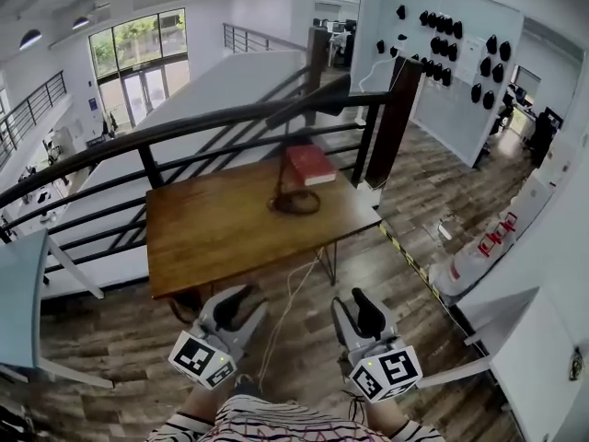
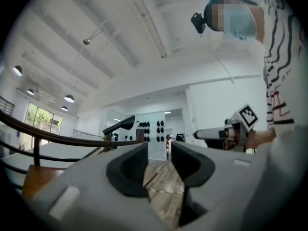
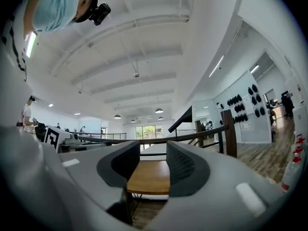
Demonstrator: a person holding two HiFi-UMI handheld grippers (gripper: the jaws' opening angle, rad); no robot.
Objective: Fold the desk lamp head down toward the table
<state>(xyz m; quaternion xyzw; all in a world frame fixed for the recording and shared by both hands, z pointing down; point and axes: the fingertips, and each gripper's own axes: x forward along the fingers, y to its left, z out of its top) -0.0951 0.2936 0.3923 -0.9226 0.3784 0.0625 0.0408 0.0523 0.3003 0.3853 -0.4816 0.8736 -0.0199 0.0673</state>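
Note:
A black desk lamp stands on the right half of the wooden table. Its round base carries a thin stem, and the long dark head is raised high, level with the railing. The same head shows as a black bar in the left gripper view and in the right gripper view. My left gripper and right gripper hover side by side over the floor, short of the table's near edge. Both stand open with nothing between their jaws.
A red book lies beside the lamp base. A white cord hangs from the table's near edge to the floor. A black railing runs behind the table. A white pegboard and red-capped extinguishers stand to the right.

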